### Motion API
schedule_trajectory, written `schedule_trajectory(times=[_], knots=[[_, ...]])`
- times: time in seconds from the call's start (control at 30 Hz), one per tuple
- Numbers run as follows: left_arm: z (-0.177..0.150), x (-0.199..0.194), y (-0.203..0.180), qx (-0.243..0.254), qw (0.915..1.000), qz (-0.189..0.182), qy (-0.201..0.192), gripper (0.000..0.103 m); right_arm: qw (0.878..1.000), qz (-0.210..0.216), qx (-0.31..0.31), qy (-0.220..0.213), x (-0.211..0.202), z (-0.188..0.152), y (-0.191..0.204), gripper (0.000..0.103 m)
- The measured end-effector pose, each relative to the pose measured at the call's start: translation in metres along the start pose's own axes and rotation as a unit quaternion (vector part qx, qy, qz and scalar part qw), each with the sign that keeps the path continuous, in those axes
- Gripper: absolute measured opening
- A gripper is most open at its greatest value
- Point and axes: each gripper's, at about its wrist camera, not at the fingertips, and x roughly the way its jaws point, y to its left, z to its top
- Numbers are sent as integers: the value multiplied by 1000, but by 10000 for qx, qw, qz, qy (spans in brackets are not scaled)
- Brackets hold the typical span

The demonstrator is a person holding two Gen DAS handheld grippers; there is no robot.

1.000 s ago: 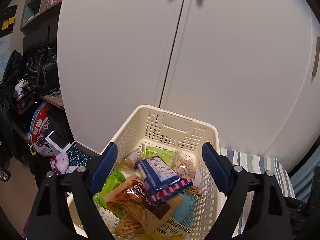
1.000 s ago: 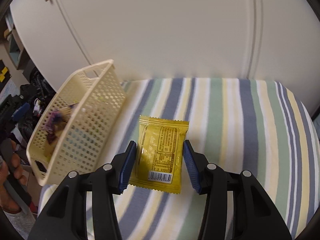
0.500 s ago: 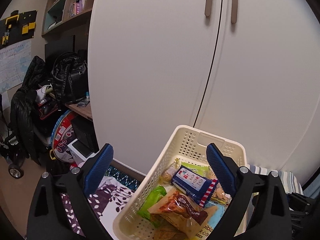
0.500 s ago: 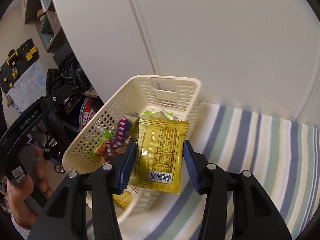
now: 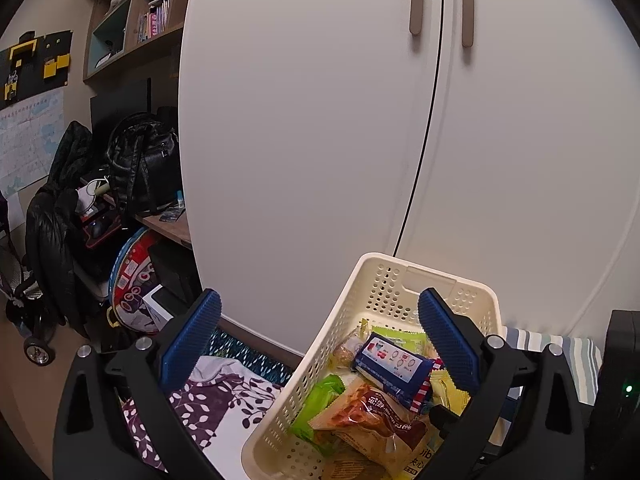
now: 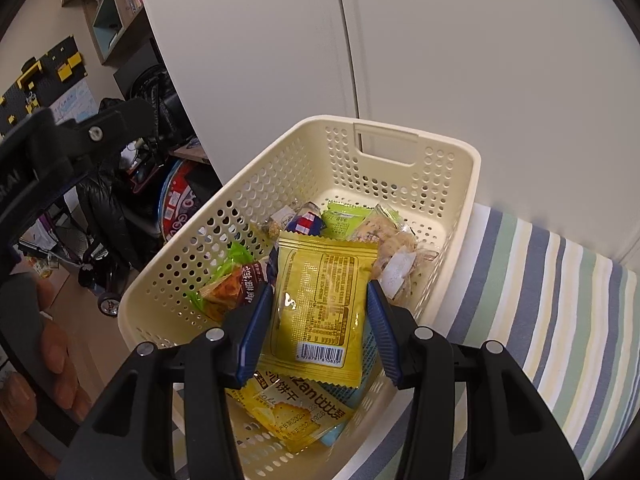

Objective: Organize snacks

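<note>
Now the right gripper (image 6: 319, 322) pinches the yellow packet (image 6: 320, 304) directly above the basket (image 6: 468, 184). Best to lower it a little onto the pile, then spread the fingers; the left gripper (image 5: 318, 340) waits spread and empty

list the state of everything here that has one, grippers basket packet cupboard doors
left gripper: open, holding nothing
right gripper: shut on the yellow packet
yellow packet: held above the basket, barcode side up
basket: partly filled with snack packets, standing on the striped cloth
cupboard doors: closed
</note>
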Motion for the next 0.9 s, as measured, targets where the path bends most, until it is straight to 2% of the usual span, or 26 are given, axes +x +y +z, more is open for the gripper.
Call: schedule_trajectory(times=[0.03, 0.17, 0.5, 0.6, 0.63, 0.67, 0.7, 0.9], knots=[[0, 0, 1, -18, 10000, -18, 11, 100, 10000, -10, 4, 5, 0, -1, 0, 49], [-2, 3, -1, 30, 10000, -11, 52, 100, 10000, -9, 25, -34, 0, -1, -4, 64], [-2, 1, -5, 120, 9999, 31, 35, 100, 9999, -27, 15, -122, -10, -9, -7, 65], [-1, 1, -6, 171, 9998, 86, 51, 100, 9997, -1, -66, -233, -18, -13, -4, 76], [-1, 0, -6, 174, 9998, 104, 51, 100, 9995, -15, -103, -291, -22, -15, -3, 83], [0, 0, -6, 169, 9998, 106, 52, 100, 9993, -93, -114, -330, -26, -16, -2, 94], [0, -1, -6, 157, 9998, 108, 50, 100, 9989, -201, -120, -405, -30, -18, -2, 97], [2, -9, -10, 296, 9993, 217, -54, 100, 9959, -650, -98, -624, -52, -37, -3, 98]])
